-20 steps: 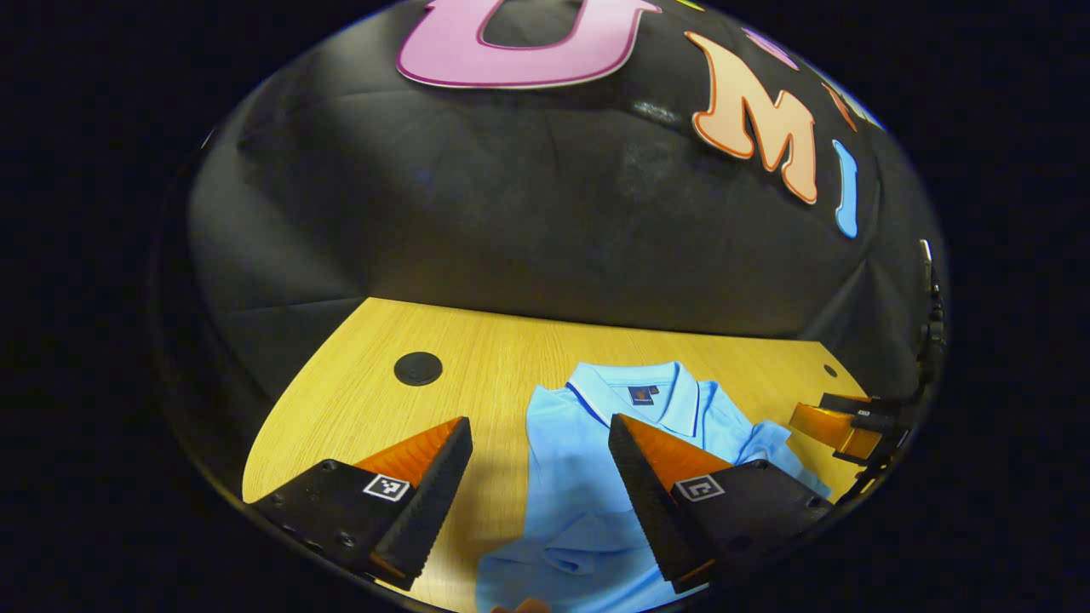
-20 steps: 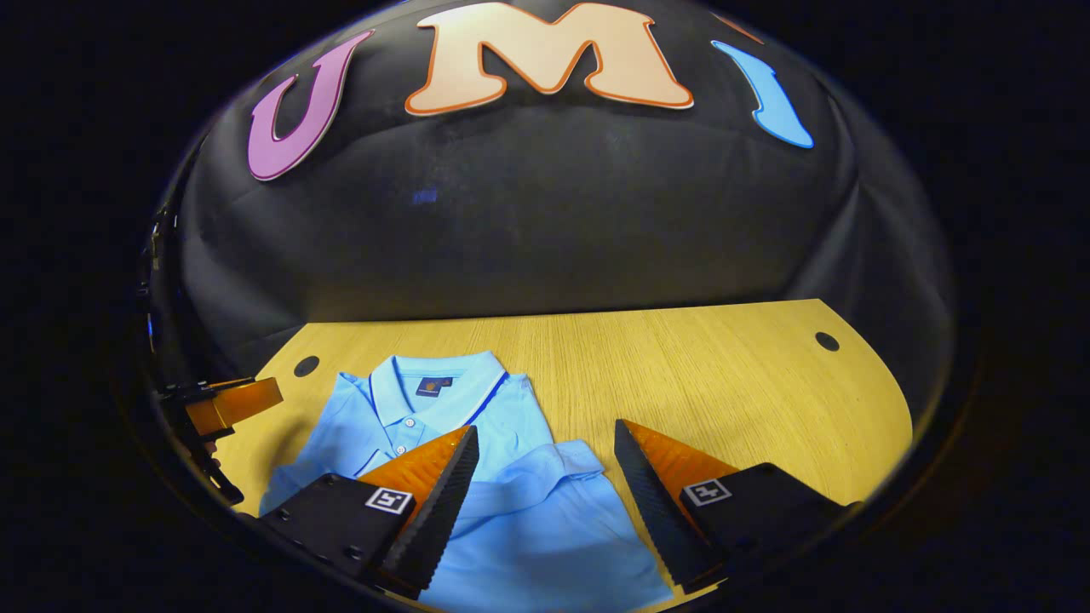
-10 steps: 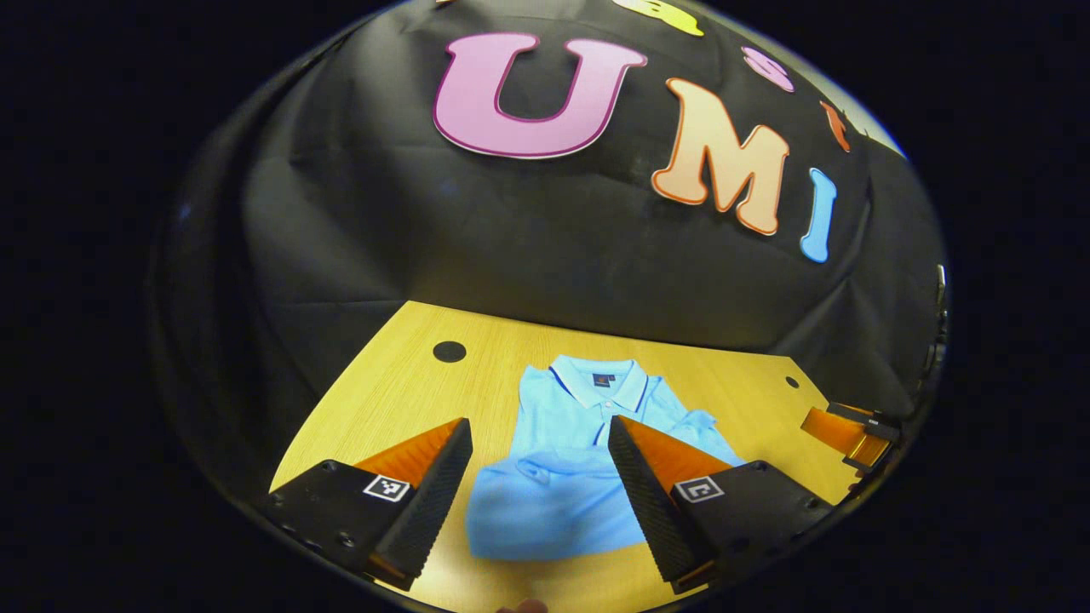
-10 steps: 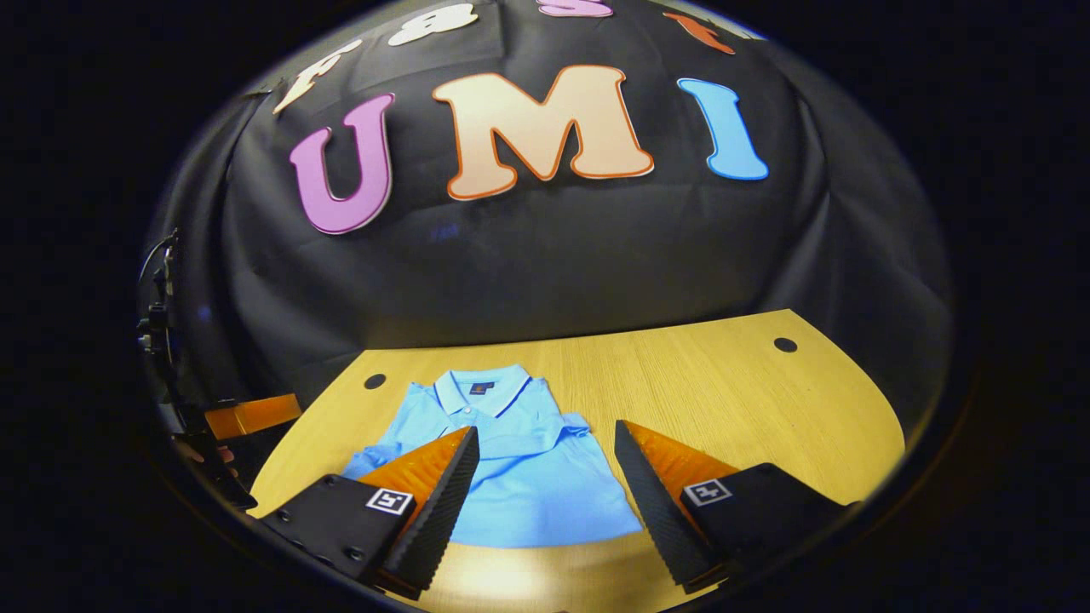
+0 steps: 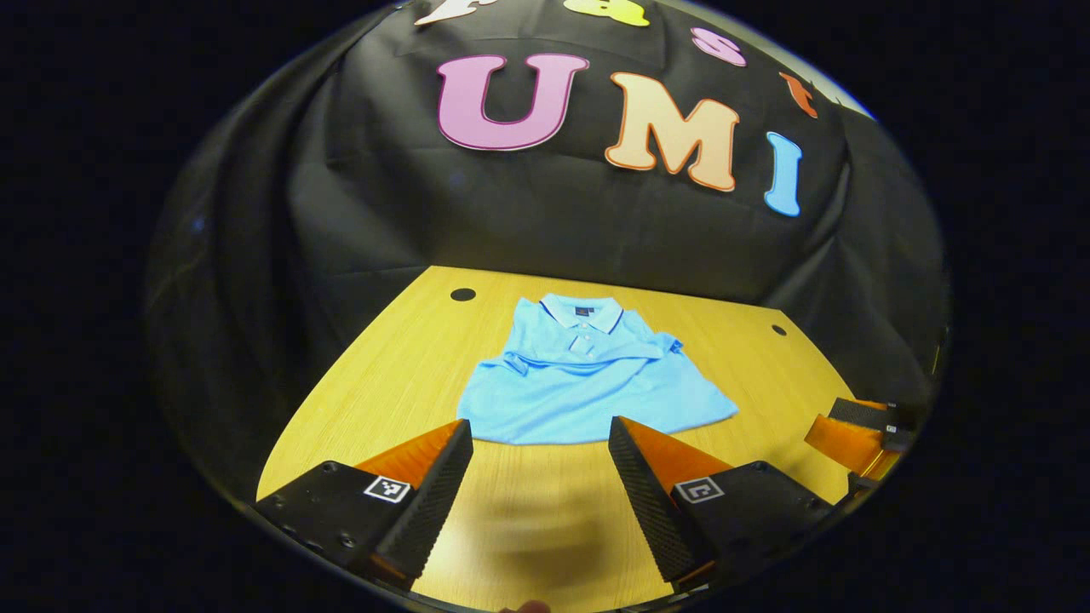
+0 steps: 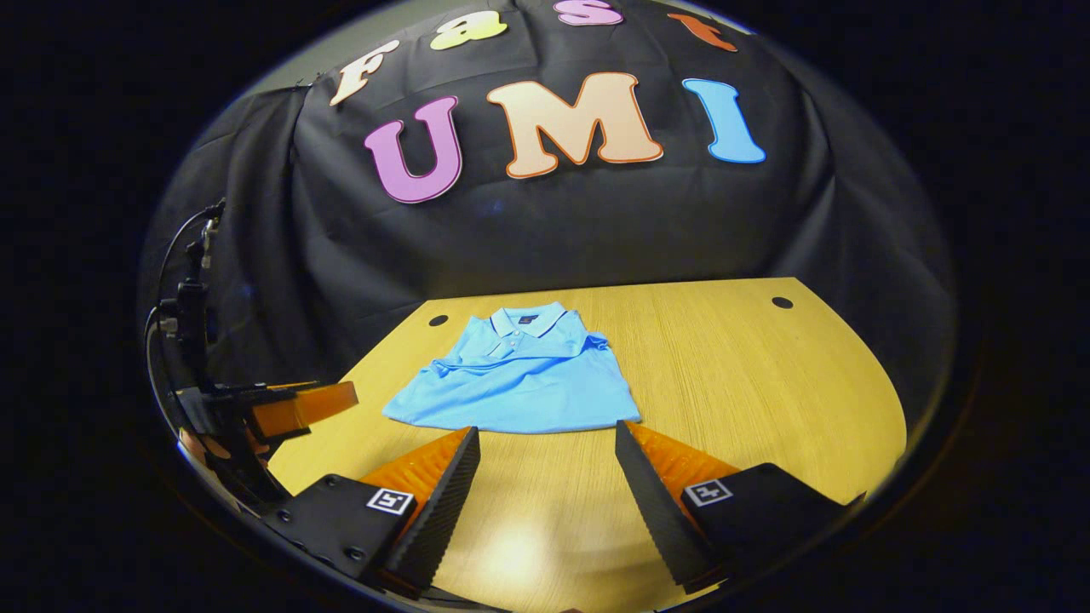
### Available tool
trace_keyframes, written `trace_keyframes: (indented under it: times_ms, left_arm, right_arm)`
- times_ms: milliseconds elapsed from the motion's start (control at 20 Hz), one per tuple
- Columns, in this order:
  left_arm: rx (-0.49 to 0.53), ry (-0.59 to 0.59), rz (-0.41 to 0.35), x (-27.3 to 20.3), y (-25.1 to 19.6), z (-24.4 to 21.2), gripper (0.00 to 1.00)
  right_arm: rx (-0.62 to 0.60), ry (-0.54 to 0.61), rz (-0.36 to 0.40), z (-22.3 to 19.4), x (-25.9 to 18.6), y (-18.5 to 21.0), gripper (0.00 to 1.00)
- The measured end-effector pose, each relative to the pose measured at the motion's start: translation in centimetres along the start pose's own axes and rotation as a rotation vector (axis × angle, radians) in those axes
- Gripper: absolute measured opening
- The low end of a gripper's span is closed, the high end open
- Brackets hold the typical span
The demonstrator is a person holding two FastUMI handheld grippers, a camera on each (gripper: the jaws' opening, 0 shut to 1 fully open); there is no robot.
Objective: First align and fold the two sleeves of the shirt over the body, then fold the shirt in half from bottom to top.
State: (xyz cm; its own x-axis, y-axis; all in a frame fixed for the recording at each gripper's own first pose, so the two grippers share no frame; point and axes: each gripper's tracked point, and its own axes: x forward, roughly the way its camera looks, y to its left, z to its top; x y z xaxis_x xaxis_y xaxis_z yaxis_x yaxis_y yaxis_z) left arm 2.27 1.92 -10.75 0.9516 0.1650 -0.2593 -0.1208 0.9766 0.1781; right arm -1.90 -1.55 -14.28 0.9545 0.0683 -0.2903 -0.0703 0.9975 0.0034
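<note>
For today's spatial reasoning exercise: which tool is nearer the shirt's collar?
No clear winner: the left tool and the right tool both hang open, short of the folded shirt's near edge, with the collar at the far end.

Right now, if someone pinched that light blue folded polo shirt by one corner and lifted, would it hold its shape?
Probably not: the light blue folded polo shirt lies limp with soft creases, so it would likely droop and unfold. Pushed, it would probably bunch on the wooden table.
</note>
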Motion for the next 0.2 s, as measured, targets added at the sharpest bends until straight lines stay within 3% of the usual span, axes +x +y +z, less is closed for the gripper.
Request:
trace_keyframes:
  times_ms: [200]
  left_arm:
    - [-0.002, 0.016, -0.031, -2.0, -0.8, -1.1, 0.96]
  right_arm:
    - [0.026, -0.028, -0.01, 0.4, -1.7, 0.4, 0.99]
